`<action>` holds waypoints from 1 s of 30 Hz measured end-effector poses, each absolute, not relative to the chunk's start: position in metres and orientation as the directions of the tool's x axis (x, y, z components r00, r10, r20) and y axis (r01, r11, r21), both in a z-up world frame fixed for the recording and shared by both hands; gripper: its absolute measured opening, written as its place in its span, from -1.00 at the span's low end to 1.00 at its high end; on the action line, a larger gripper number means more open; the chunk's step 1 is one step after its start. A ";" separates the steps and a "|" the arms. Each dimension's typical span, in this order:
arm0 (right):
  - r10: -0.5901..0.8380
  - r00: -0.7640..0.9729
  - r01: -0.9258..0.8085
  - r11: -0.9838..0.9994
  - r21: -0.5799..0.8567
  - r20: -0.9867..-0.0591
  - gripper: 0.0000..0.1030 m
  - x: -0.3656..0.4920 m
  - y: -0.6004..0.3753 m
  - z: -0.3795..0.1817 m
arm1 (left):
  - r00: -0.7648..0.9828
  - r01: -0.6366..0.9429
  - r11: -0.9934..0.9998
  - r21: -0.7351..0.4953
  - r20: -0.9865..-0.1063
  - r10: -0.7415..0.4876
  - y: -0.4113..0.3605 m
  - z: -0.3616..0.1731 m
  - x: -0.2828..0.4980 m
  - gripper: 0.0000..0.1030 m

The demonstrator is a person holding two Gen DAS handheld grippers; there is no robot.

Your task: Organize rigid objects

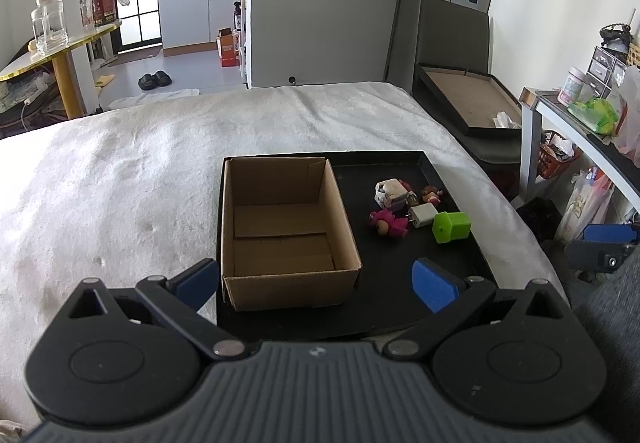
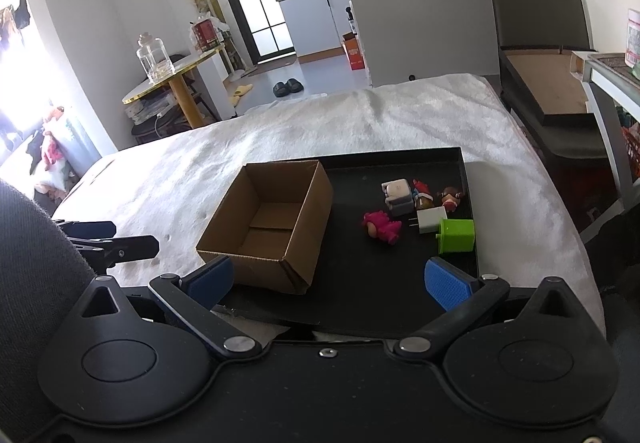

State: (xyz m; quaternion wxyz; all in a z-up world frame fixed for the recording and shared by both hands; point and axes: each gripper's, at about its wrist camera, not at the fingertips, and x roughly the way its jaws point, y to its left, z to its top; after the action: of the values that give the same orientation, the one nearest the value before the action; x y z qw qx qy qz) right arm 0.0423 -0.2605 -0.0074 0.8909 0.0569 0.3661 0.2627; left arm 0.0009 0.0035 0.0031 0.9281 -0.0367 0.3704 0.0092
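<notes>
An open, empty cardboard box (image 1: 280, 231) (image 2: 272, 227) stands on the left part of a black tray (image 1: 384, 267) (image 2: 360, 275) on a white blanket. On the tray's right part lie a green block (image 1: 451, 227) (image 2: 457, 235), a white charger plug (image 1: 423, 215) (image 2: 431, 219), a pink figurine (image 1: 388, 223) (image 2: 382, 227), a white-grey toy (image 1: 390, 194) (image 2: 398, 197) and two small dolls (image 1: 431, 195) (image 2: 450, 198). My left gripper (image 1: 316, 283) is open and empty, before the box. My right gripper (image 2: 328, 281) is open and empty at the tray's near edge.
The blanket-covered bed (image 1: 120, 179) stretches left and beyond the tray. A dark chair with a flat box (image 1: 464, 103) stands at the right, next to a cluttered shelf (image 1: 592, 115). A side table with a glass jar (image 2: 154, 57) is far left.
</notes>
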 end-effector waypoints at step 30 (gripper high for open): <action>0.499 0.597 -0.420 0.862 0.285 -0.628 1.00 0.041 -0.260 -0.010 | 0.715 -0.046 0.996 -0.073 -0.699 -0.018 0.003 0.004 0.003 0.99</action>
State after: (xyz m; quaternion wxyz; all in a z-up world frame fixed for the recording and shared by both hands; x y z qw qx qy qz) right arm 0.0410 -0.2598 -0.0100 0.8920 0.0537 0.3677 0.2574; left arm 0.0029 0.0026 0.0036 0.9251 -0.0425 0.3774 0.0077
